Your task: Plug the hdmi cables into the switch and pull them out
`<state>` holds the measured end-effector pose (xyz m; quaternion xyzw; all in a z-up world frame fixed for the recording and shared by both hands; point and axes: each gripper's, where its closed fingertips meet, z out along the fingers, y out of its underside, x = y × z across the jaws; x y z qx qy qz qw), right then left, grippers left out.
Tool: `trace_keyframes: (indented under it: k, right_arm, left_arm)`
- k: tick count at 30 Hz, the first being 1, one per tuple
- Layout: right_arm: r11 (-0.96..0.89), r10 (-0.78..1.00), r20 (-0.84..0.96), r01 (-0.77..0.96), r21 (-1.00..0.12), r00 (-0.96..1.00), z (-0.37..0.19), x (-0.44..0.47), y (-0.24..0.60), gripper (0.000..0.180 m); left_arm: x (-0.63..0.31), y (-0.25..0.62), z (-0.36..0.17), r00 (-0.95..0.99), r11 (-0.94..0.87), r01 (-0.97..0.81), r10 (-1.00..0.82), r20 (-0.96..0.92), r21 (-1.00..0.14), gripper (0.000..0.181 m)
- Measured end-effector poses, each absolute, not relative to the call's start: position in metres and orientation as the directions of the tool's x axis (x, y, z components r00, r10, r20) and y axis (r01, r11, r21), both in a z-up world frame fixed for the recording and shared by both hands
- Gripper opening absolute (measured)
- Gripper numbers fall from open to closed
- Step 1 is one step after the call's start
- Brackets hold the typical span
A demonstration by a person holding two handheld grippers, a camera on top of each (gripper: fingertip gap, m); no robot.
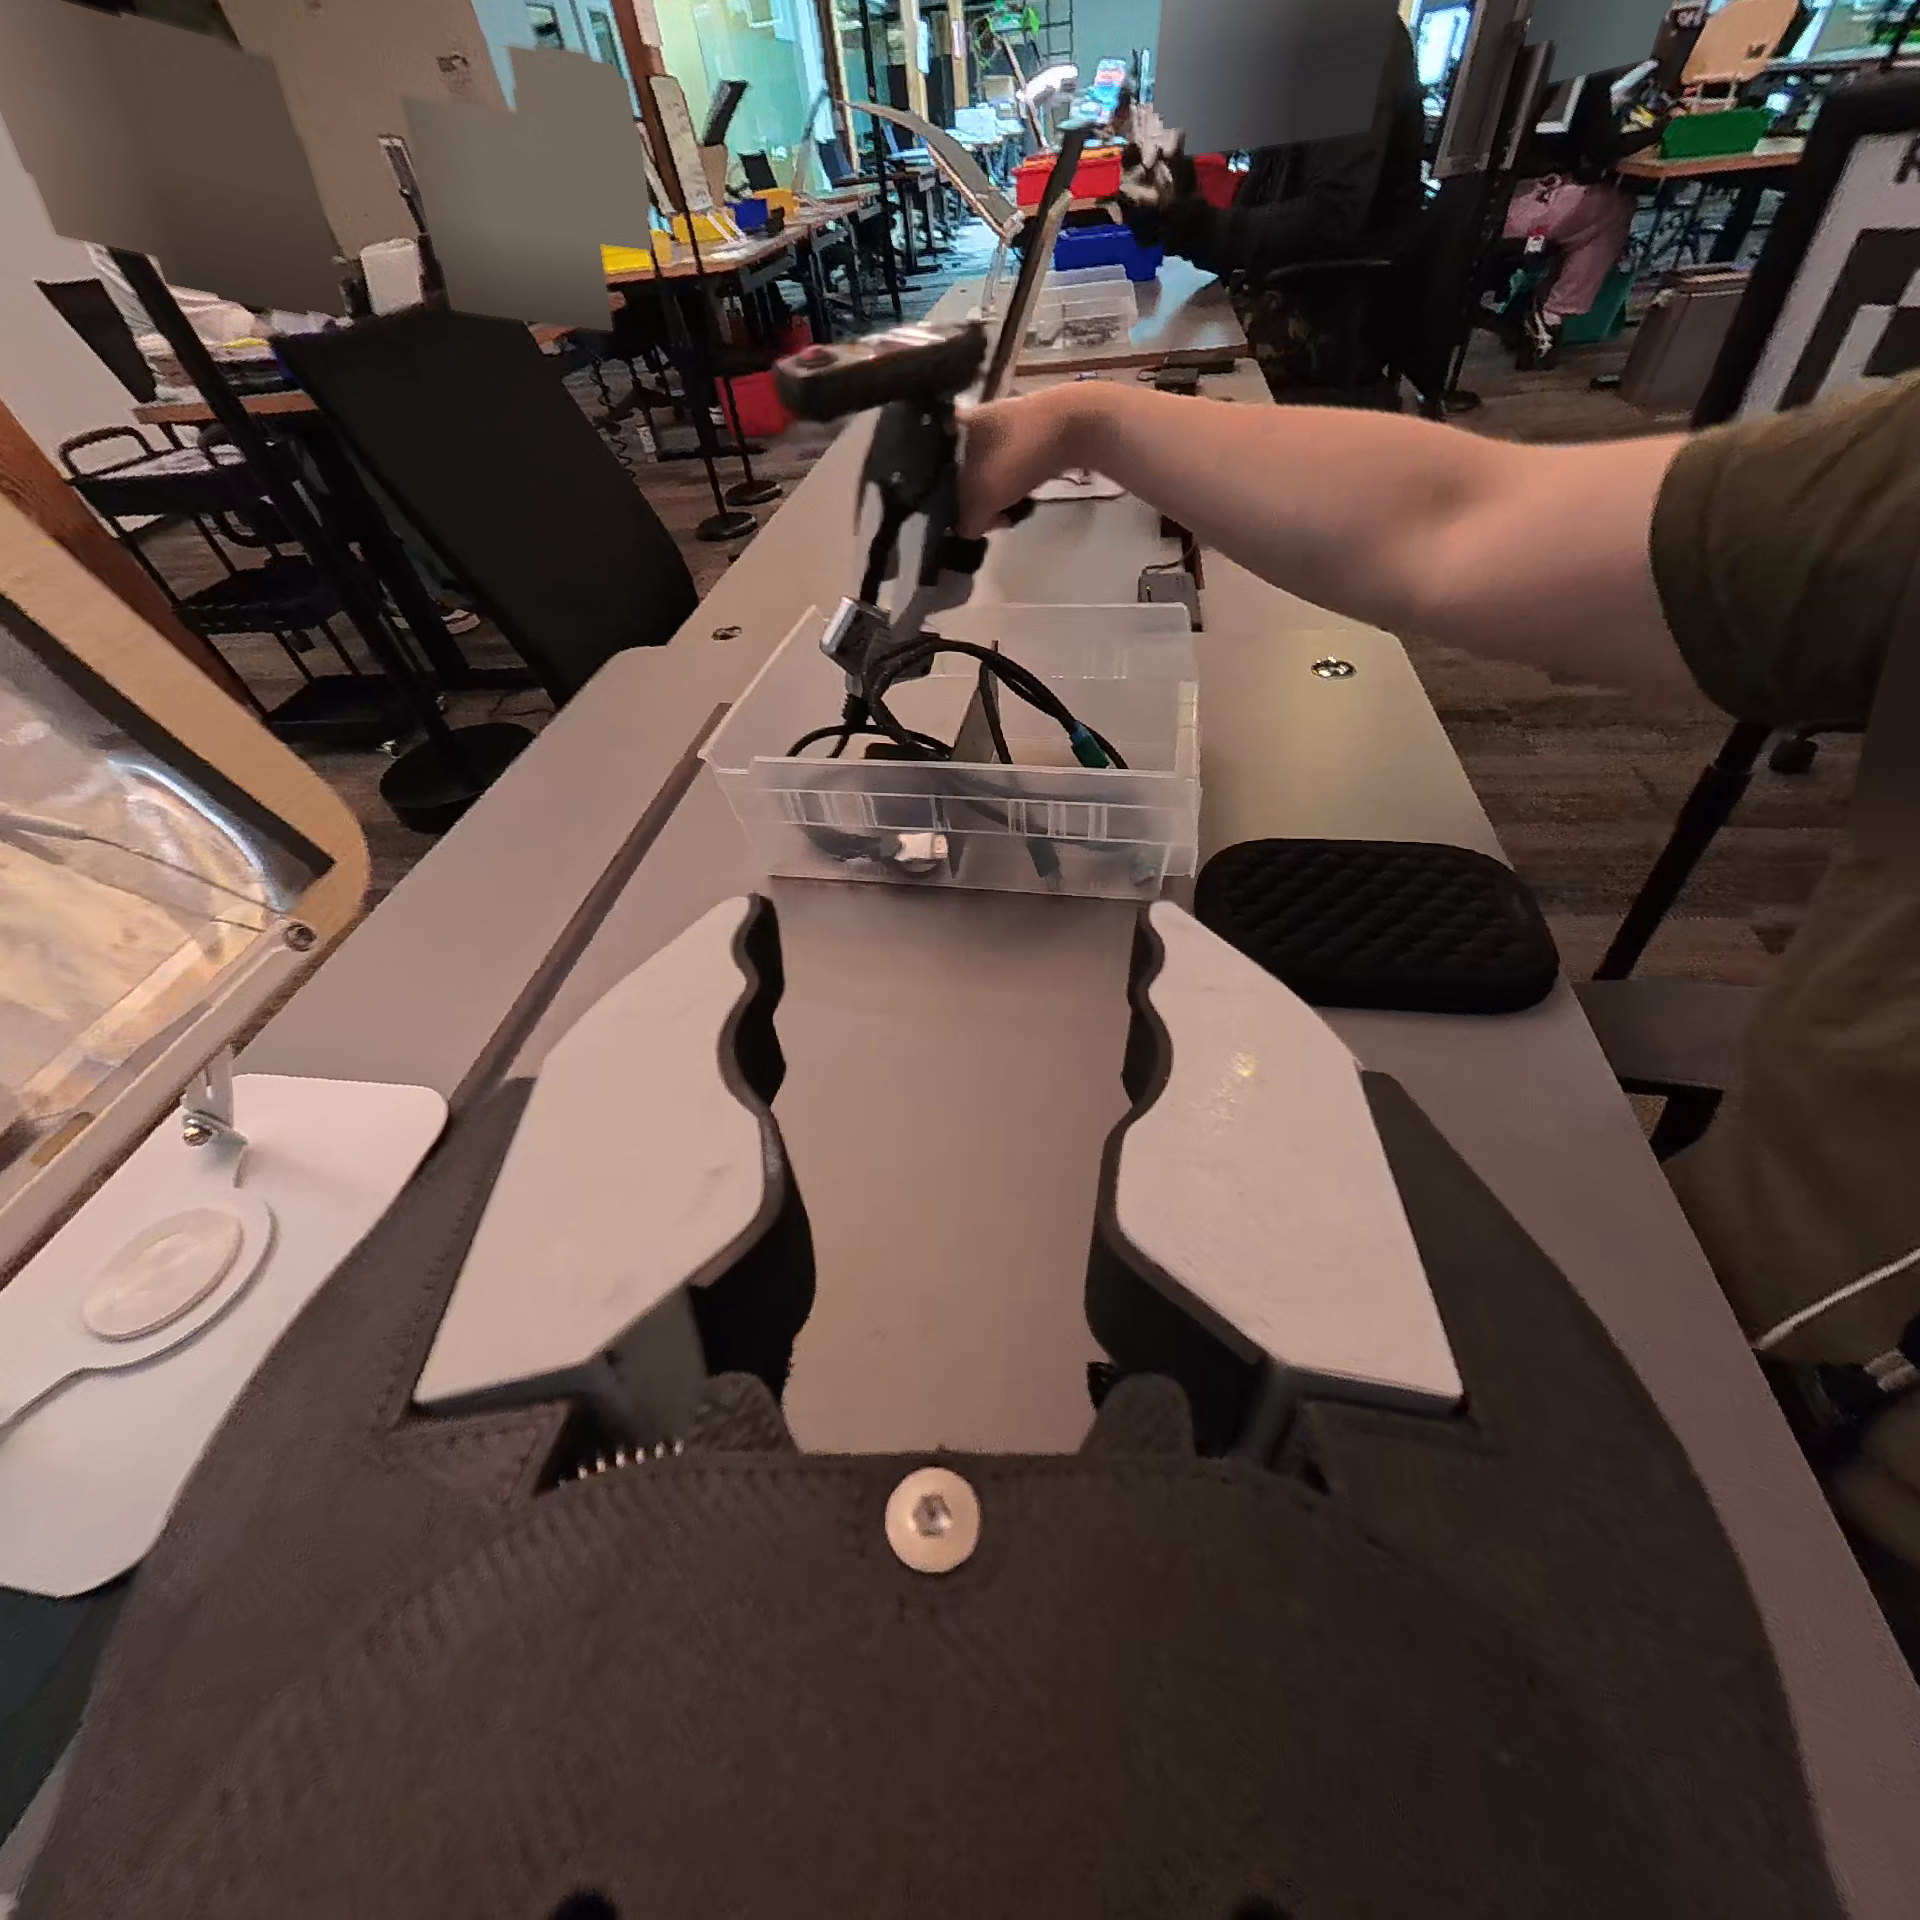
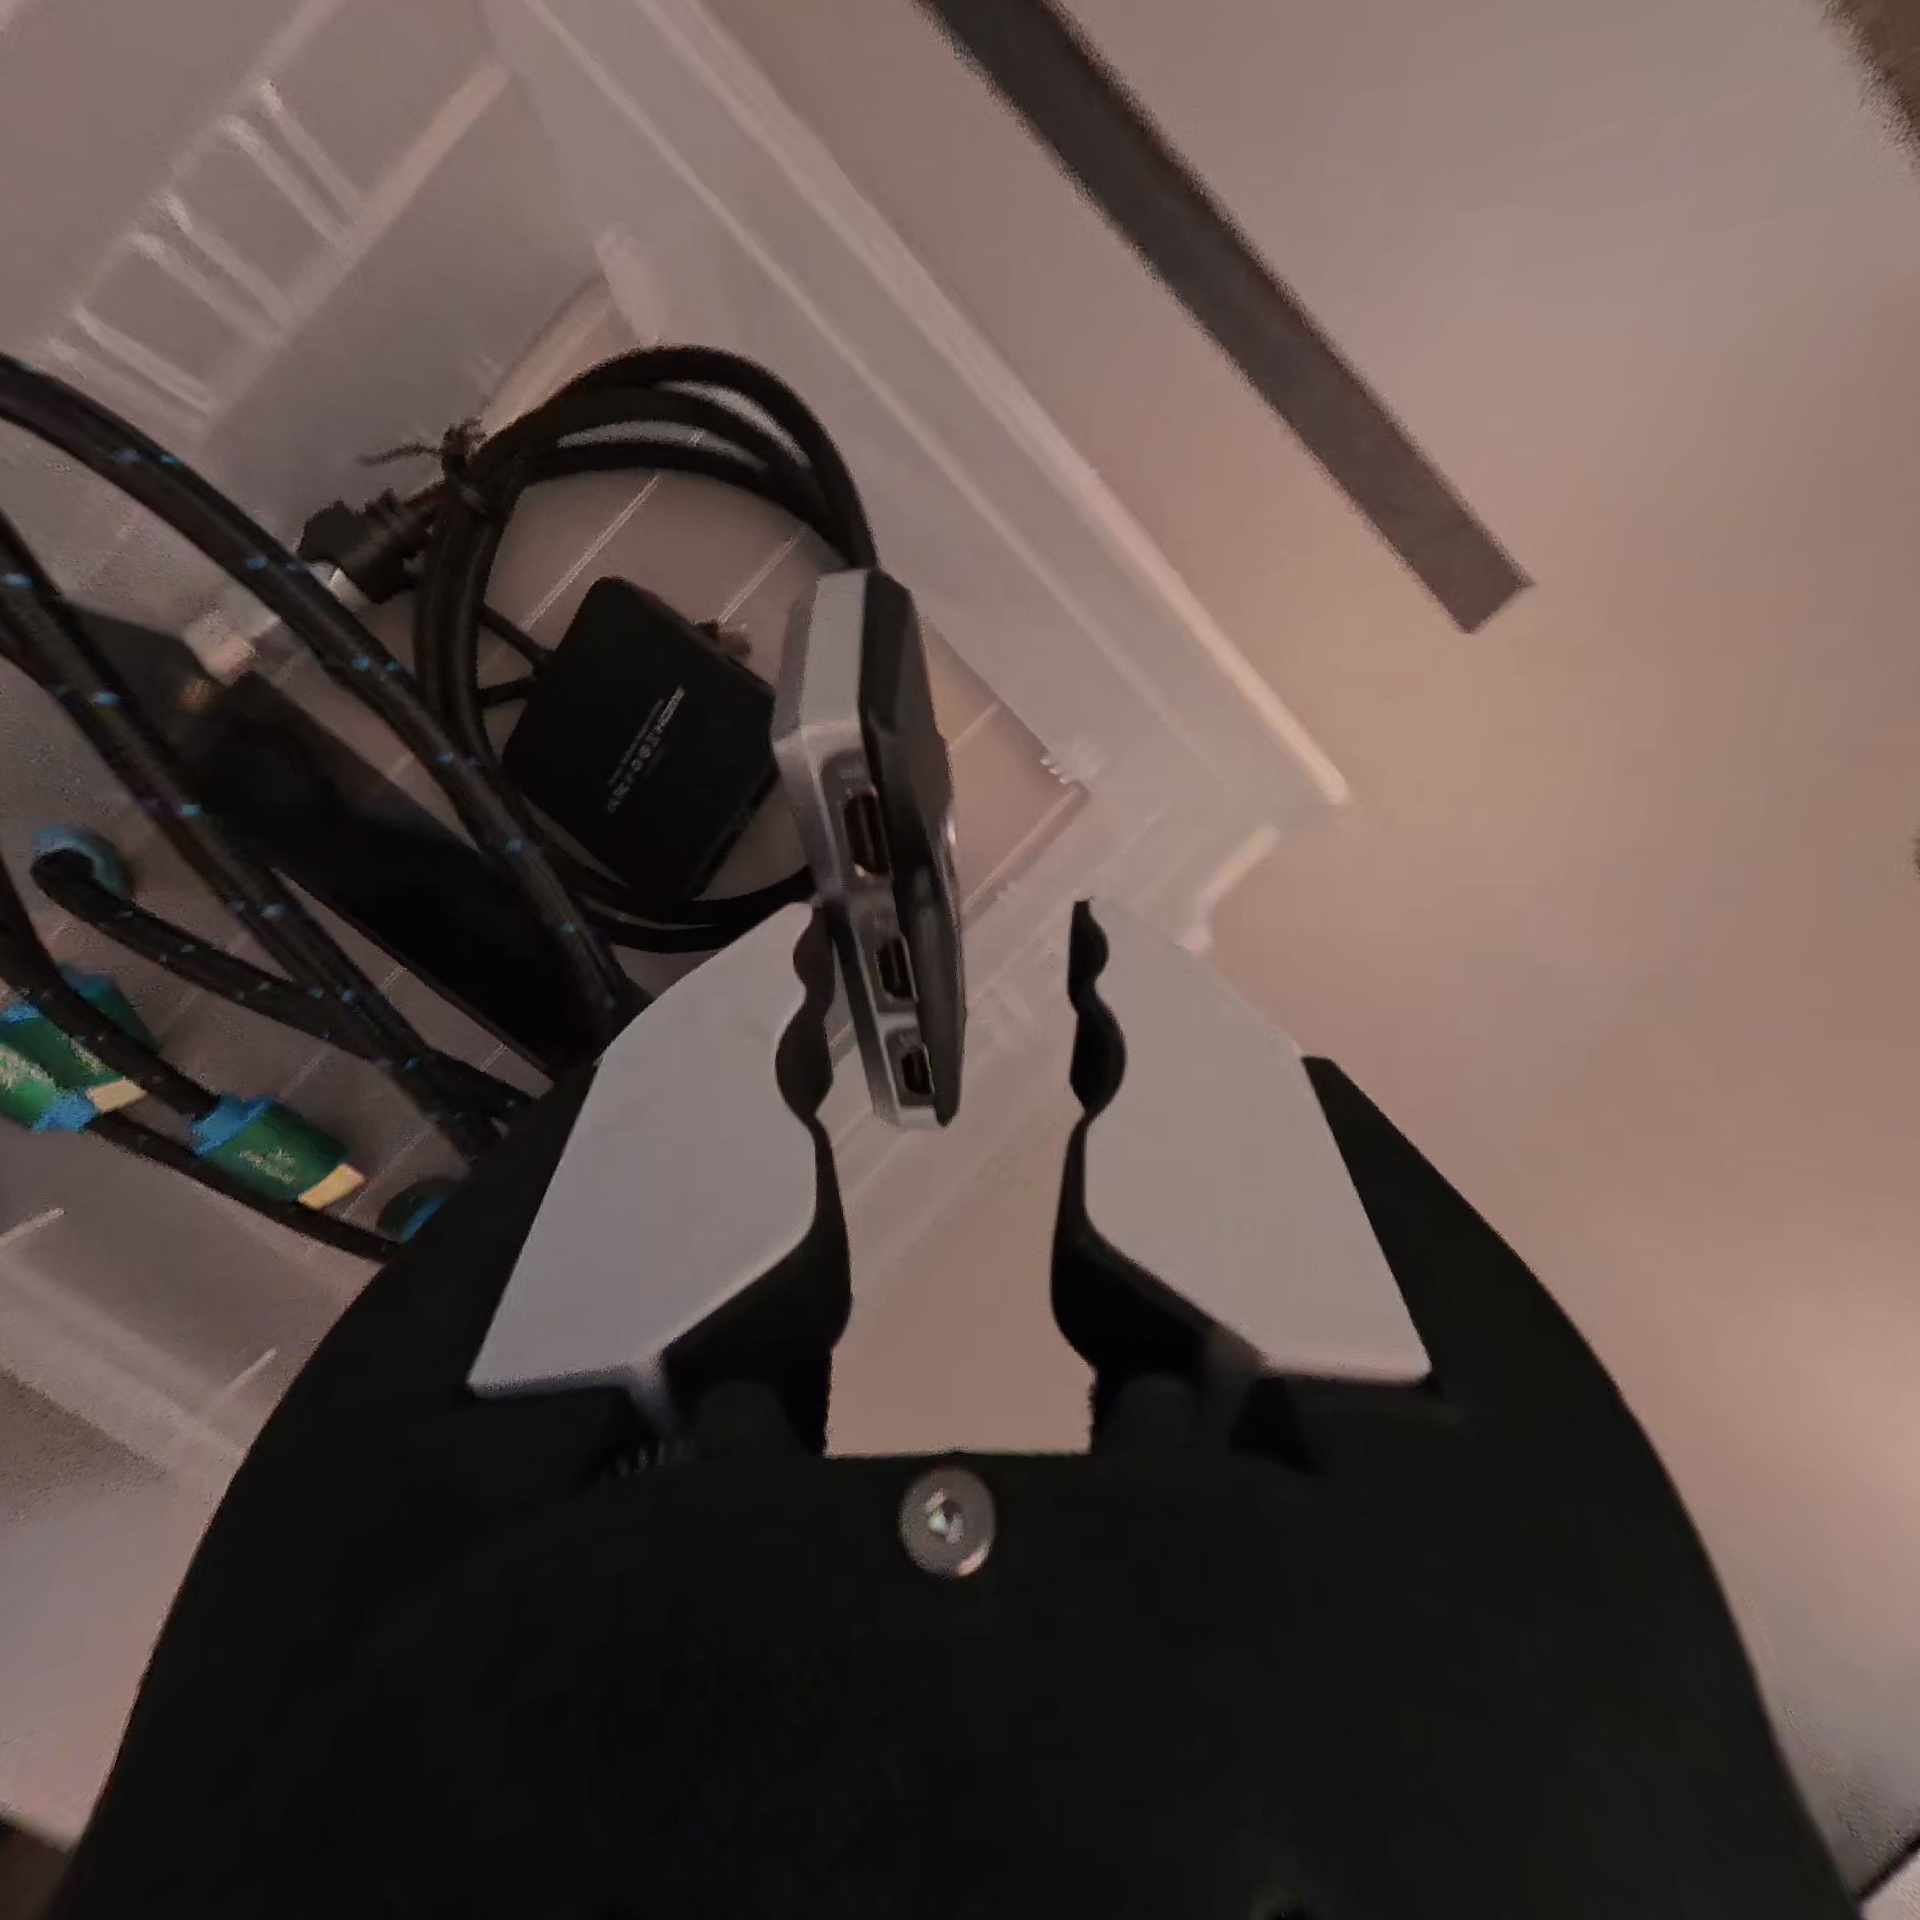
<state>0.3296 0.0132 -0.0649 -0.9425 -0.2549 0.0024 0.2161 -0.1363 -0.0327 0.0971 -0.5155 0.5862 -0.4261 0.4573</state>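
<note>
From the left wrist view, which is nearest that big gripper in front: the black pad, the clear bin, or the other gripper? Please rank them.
Measured from the left gripper:
1. Clear bin, straight ahead, just past the fingertips.
2. Black pad, off to the right on the table; nearly as close as the bin.
3. Right gripper, raised above the bin's far side.

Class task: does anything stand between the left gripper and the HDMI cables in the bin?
Yes. The bin's near wall stands between the left gripper and the HDMI cables; the right gripper and switch hang above them.
</note>
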Motion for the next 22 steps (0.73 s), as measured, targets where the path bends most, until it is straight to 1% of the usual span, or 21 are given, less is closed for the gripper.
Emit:
trace_keyframes:
  k: [2, 4, 6, 7, 10, 12, 13, 15, 16, 17, 18, 20, 21, 22]
  right_arm:
    - [-0.728, 0.405, 0.162, 0.425, -0.537, 0.900, -0.041, 0.337, 0.010, 0.050]
    - [-0.699, 0.279, 0.151, 0.308, -0.645, 0.948, -0.020, 0.347, -0.004, 0.052]
    - [-0.704, 0.161, 0.075, 0.168, -0.690, 0.984, -0.013, 0.352, -0.031, 0.065]
    - [-0.723, 0.110, 0.035, 0.104, -0.683, 0.993, -0.017, 0.354, -0.047, 0.067]
    - [-0.807, 0.059, -0.063, 0.011, -0.590, 0.996, -0.044, 0.342, -0.089, 0.071]
    - [-0.868, 0.021, -0.106, -0.035, -0.495, 0.994, -0.066, 0.334, -0.110, 0.070]
    - [-0.896, 0.004, -0.123, -0.051, -0.441, 0.992, -0.077, 0.330, -0.118, 0.066]
    - [-0.937, -0.020, -0.132, -0.065, -0.343, 0.991, -0.096, 0.325, -0.128, 0.051]
    - [-0.954, -0.029, -0.131, -0.067, -0.292, 0.991, -0.104, 0.323, -0.131, 0.047]
    - [-0.968, -0.029, -0.139, -0.063, -0.244, 0.990, -0.111, 0.321, -0.133, 0.037]
    - [-0.978, -0.018, -0.156, -0.050, -0.202, 0.988, -0.118, 0.316, -0.135, 0.031]
    - [-0.991, 0.005, -0.187, -0.021, -0.135, 0.982, -0.131, 0.308, -0.136, 0.026]
    - [-0.995, -0.008, -0.172, -0.026, -0.099, 0.985, -0.137, 0.310, -0.138, 0.015]
    - [-0.998, -0.010, -0.163, -0.020, -0.061, 0.987, -0.141, 0.311, -0.141, 0.009]
  left_arm:
    - [-0.144, -0.022, 0.106, 0.035, 0.086, -0.195, -0.995, -0.094, -0.977, 0.064]
    - [-0.160, 0.001, 0.108, 0.201, 0.046, -0.222, -0.975, -0.092, -0.974, 0.064]
    - [-0.193, 0.026, 0.105, 0.397, -0.046, -0.274, -0.915, -0.069, -0.961, 0.067]
    - [-0.215, 0.038, 0.103, 0.493, -0.107, -0.282, -0.869, -0.048, -0.953, 0.070]
    - [-0.310, 0.074, 0.087, 0.767, -0.309, -0.265, -0.642, -0.005, -0.913, 0.080]
    - [-0.380, 0.089, 0.061, 0.880, -0.443, -0.257, -0.475, -0.018, -0.859, 0.082]
    - [-0.409, 0.090, 0.043, 0.906, -0.512, -0.254, -0.423, -0.016, -0.820, 0.083]
    - [-0.450, 0.087, 0.005, 0.935, -0.636, -0.246, -0.355, -0.006, -0.731, 0.085]
    - [-0.463, 0.084, -0.013, 0.940, -0.685, -0.248, -0.341, 0.000, -0.685, 0.086]
    - [-0.469, 0.081, -0.029, 0.937, -0.720, -0.258, -0.349, 0.014, -0.645, 0.087]
    - [-0.471, 0.079, -0.045, 0.931, -0.745, -0.272, -0.365, 0.031, -0.609, 0.083]
    - [-0.478, 0.073, -0.075, 0.924, -0.799, -0.315, -0.382, 0.029, -0.512, 0.071]
    - [-0.480, 0.067, -0.089, 0.914, -0.817, -0.352, -0.405, 0.021, -0.457, 0.062]
    - [-0.483, 0.062, -0.101, 0.906, -0.829, -0.383, -0.423, 0.010, -0.407, 0.055]
